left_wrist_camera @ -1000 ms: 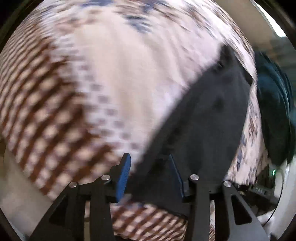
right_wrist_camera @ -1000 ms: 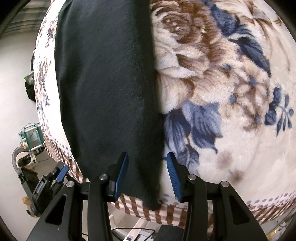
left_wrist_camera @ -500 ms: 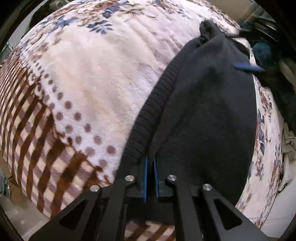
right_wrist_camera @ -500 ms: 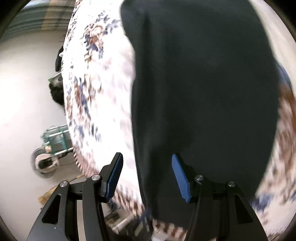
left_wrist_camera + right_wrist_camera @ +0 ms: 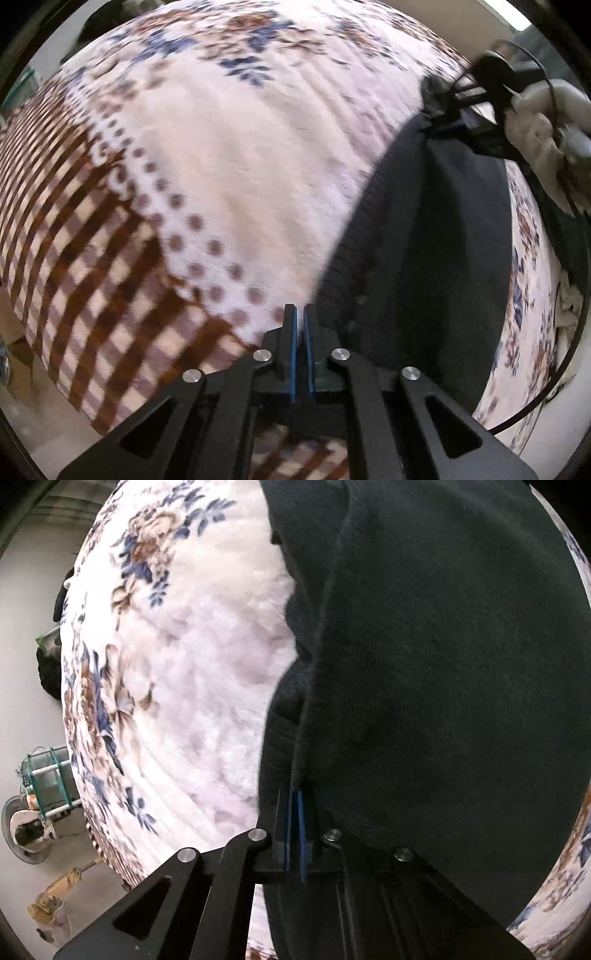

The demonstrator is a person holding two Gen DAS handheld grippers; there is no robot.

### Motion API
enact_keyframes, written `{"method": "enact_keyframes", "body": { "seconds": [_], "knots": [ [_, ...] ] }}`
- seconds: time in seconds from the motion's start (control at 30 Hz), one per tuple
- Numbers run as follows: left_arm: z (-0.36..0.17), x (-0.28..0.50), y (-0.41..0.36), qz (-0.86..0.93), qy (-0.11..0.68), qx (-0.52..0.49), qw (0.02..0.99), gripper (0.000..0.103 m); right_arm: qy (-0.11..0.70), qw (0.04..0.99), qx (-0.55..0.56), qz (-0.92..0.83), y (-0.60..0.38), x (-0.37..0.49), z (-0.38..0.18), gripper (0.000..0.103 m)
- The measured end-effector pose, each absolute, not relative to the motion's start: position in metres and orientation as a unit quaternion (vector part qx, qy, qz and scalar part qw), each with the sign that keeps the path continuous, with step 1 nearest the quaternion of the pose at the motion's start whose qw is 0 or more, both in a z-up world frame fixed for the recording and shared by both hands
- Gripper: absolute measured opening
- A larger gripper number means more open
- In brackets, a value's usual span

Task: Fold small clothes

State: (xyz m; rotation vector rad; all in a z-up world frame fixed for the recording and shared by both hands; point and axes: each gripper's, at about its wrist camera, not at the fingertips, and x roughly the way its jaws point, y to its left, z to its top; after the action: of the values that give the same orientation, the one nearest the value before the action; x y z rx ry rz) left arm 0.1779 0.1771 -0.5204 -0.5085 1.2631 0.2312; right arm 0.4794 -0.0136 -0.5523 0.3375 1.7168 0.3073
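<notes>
**Both grippers pinched on the dark sweater**

Left gripper (image 5: 300,325) first: its blue pads (image 5: 292,350) are drawn nearly together, only a thin slit between them, and the ribbed hem of the dark knit sweater (image 5: 436,266) sits right at their tips. Whether cloth is actually caught between the pads is hard to say from this angle; the hem touches the right-hand finger and runs up and away from it.

Over to the right gripper (image 5: 295,805): fingers closed just as narrow, and here an edge of the sweater (image 5: 443,664) drops straight into the slit, so the cloth is pinched. In the left wrist view that same gripper (image 5: 443,127) shows at the far end of the garment, gripping its top corner, with a white-gloved hand (image 5: 543,136) behind it.

The sweater lies stretched between the two tools across a plush floral blanket (image 5: 240,155), cream with blue and brown flowers, a dotted band and a brown check border along the near edge. The picture there is blurred.

Beyond the blanket's edge, in the right wrist view, a pale floor (image 5: 29,635) shows, with a green-framed glass box (image 5: 50,779) standing on it; what is inside cannot be made out. A white crumpled cloth (image 5: 565,314) lies off the blanket's right side.
</notes>
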Motion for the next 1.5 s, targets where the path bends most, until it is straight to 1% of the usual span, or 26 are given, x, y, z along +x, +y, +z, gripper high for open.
{"method": "enact_keyframes", "body": {
  "seconds": [0.07, 0.2, 0.23, 0.27, 0.33, 0.4, 0.57, 0.63, 0.67, 0.7, 0.8, 0.93, 1.2, 1.23, 1.27, 1.3, 1.37, 1.4, 1.43, 1.47, 1.5],
  "knots": [
    [-0.521, 0.175, 0.189, 0.096, 0.574, -0.277, 0.764, 0.003, 0.751, 0.630, 0.148, 0.134, -0.010, 0.482, -0.554, 0.003],
    [-0.506, 0.165, 0.199, 0.072, 0.553, -0.321, 0.766, 0.007, 0.748, 0.629, 0.158, 0.137, -0.011, 0.486, -0.553, 0.003],
    [-0.504, 0.165, 0.196, 0.052, 0.551, -0.333, 0.763, 0.017, 0.750, 0.627, 0.157, 0.138, -0.014, 0.486, -0.556, 0.003],
    [-0.505, 0.166, 0.193, 0.030, 0.551, -0.342, 0.760, 0.030, 0.752, 0.626, 0.156, 0.140, -0.016, 0.486, -0.557, 0.003],
    [-0.511, 0.171, 0.179, 0.006, 0.567, -0.337, 0.751, 0.041, 0.755, 0.619, 0.159, 0.144, -0.019, 0.487, -0.560, 0.003],
    [-0.520, 0.176, 0.170, -0.002, 0.588, -0.315, 0.745, 0.041, 0.758, 0.613, 0.168, 0.145, -0.024, 0.488, -0.560, 0.003],
    [-0.537, 0.189, 0.154, -0.007, 0.610, -0.289, 0.738, 0.041, 0.763, 0.602, 0.183, 0.147, -0.041, 0.488, -0.559, 0.003],
    [-0.543, 0.194, 0.148, -0.008, 0.613, -0.274, 0.741, 0.038, 0.762, 0.603, 0.183, 0.148, -0.044, 0.488, -0.557, 0.003],
    [-0.543, 0.194, 0.145, -0.007, 0.612, -0.258, 0.748, 0.013, 0.762, 0.603, 0.184, 0.148, -0.045, 0.488, -0.557, 0.003],
    [-0.543, 0.194, 0.142, -0.004, 0.616, -0.240, 0.750, 0.003, 0.762, 0.602, 0.186, 0.147, -0.045, 0.488, -0.557, 0.003],
    [-0.538, 0.191, 0.141, 0.006, 0.604, -0.217, 0.767, 0.003, 0.762, 0.604, 0.184, 0.148, -0.039, 0.487, -0.556, 0.003],
    [-0.531, 0.183, 0.153, 0.023, 0.593, -0.231, 0.771, 0.003, 0.759, 0.612, 0.155, 0.160, -0.017, 0.486, -0.549, 0.003],
    [-0.544, 0.188, 0.171, 0.036, 0.603, -0.245, 0.758, 0.003, 0.755, 0.631, 0.097, 0.150, 0.011, 0.485, -0.556, 0.003],
    [-0.547, 0.188, 0.176, 0.030, 0.611, -0.250, 0.751, 0.004, 0.756, 0.631, 0.093, 0.149, 0.013, 0.486, -0.558, 0.003],
    [-0.550, 0.188, 0.178, 0.028, 0.616, -0.253, 0.746, 0.007, 0.758, 0.629, 0.087, 0.151, 0.015, 0.486, -0.561, 0.003],
    [-0.551, 0.187, 0.180, 0.031, 0.618, -0.260, 0.742, 0.007, 0.762, 0.623, 0.078, 0.157, 0.019, 0.488, -0.562, 0.006],
    [-0.556, 0.182, 0.195, 0.025, 0.623, -0.303, 0.721, 0.010, 0.768, 0.610, 0.068, 0.186, 0.027, 0.491, -0.562, 0.008],
    [-0.555, 0.179, 0.200, 0.026, 0.621, -0.318, 0.716, 0.010, 0.770, 0.599, 0.077, 0.205, 0.028, 0.492, -0.560, 0.010],
    [-0.549, 0.173, 0.207, 0.034, 0.614, -0.329, 0.716, 0.011, 0.770, 0.585, 0.100, 0.234, 0.027, 0.492, -0.555, 0.025],
    [-0.544, 0.169, 0.210, 0.042, 0.612, -0.329, 0.718, 0.019, 0.767, 0.579, 0.116, 0.250, 0.026, 0.492, -0.549, 0.040],
    [-0.538, 0.166, 0.213, 0.051, 0.610, -0.328, 0.720, 0.024, 0.759, 0.581, 0.133, 0.262, 0.020, 0.491, -0.541, 0.075]
  ]
}}
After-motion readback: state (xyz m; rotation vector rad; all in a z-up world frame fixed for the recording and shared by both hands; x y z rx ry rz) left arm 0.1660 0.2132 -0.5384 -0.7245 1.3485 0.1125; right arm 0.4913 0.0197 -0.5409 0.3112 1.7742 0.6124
